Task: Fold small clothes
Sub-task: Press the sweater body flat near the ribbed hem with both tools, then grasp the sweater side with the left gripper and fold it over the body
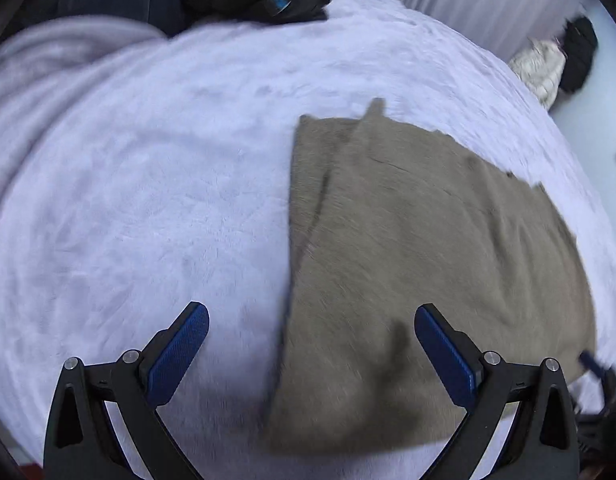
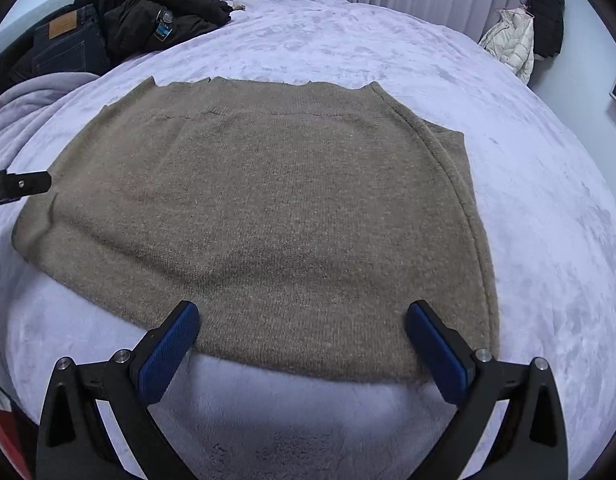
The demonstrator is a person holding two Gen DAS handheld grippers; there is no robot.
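One brown knit (image 2: 267, 216) lies flat between two spread grippers (image 2: 303, 332).

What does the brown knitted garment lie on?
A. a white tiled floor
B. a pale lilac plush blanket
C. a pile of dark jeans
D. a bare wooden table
B: the brown knitted garment is spread flat on the pale lilac plush blanket, both tongs open.
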